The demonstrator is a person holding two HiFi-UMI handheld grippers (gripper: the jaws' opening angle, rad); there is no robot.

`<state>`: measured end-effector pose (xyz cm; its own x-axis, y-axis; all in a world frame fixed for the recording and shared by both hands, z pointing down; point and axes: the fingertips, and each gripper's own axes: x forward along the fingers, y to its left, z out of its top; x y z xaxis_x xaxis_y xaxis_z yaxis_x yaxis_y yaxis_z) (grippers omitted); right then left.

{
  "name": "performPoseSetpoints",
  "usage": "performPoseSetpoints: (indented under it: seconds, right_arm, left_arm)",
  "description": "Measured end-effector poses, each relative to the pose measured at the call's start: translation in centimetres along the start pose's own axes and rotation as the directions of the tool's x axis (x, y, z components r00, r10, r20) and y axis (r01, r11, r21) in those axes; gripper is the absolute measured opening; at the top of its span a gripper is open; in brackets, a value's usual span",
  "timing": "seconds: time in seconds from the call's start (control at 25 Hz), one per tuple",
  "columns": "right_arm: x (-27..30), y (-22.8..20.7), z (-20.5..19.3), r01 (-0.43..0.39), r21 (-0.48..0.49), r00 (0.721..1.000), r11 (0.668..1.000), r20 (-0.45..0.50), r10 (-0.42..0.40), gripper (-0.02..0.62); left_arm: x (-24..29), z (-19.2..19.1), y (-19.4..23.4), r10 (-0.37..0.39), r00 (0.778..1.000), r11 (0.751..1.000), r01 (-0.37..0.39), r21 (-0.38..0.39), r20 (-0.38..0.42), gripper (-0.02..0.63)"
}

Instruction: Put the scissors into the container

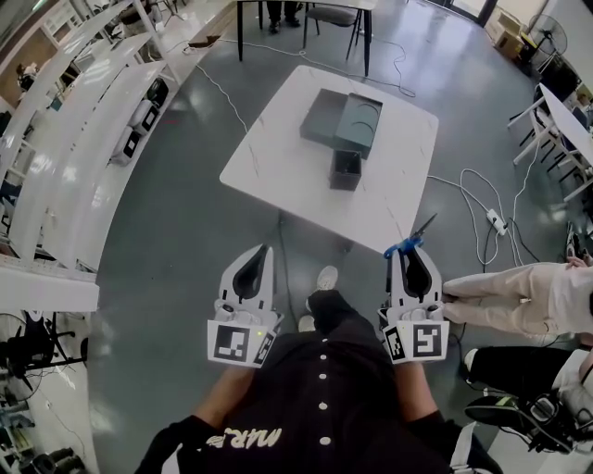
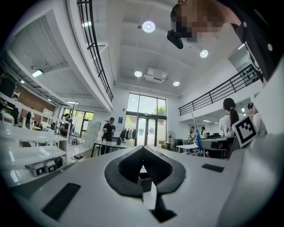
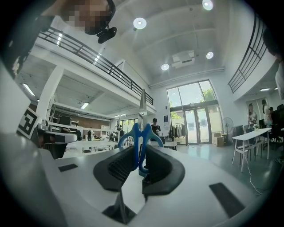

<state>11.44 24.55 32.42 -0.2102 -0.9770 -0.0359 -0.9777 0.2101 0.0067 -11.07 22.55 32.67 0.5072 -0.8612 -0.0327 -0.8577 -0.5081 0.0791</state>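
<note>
Large double-height hall. The floor (image 1: 157, 259) is smooth grey and glossy, and shows light reflections. A white square table (image 1: 269, 171) stands mid-floor. Beyond it is a dark-legged table with a chair (image 1: 329, 16). Long white shelving (image 1: 74, 148) runs down the left side. White cables (image 1: 466, 174) trail over the floor to a power strip (image 1: 497, 222) on the right. The far wall has tall glazed entrance doors (image 2: 146, 119) with windows above, admitting daylight. A mezzanine with dark railing (image 2: 222, 91) lines both sides. The white ceiling carries round recessed lights (image 2: 148, 26) and a mounted unit (image 2: 155, 75). A pedestal fan (image 3: 227, 120) stands near the doors.
</note>
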Motion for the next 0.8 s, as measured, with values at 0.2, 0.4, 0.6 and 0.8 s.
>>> performPoseSetpoints:
  seconds: [0.2, 0.4, 0.6, 0.8]
  right_arm:
    - [2.7, -0.7, 0.0, -0.004, 0.004, 1.0, 1.0, 0.006, 0.004, 0.092]
    - [5.6, -1.5, -0.3, -0.014, 0.008, 1.0, 1.0, 0.01, 0.014, 0.092]
    - [9.0, -2.9, -0.6, -0.017, 0.022, 1.0, 1.0, 0.008, 0.017, 0.092]
    - [12.2, -4.4, -1.0, -0.019, 0.026, 1.0, 0.999, 0.006, 0.019, 0.092]
  left_arm:
    - [2.2, 0.2, 1.3, 0.008, 1.0, 1.0, -0.008, 0.001, 0.002, 0.026]
    - [5.1, 0.1, 2.3, 0.008, 1.0, 1.0, -0.008, 0.011, 0.007, 0.026]
    - [8.4, 0.1, 3.6, 0.009, 1.0, 1.0, -0.009, 0.012, -0.001, 0.026]
    - [11.7, 0.2, 4.7, 0.012, 1.0, 1.0, -0.012, 0.02, 0.002, 0.026]
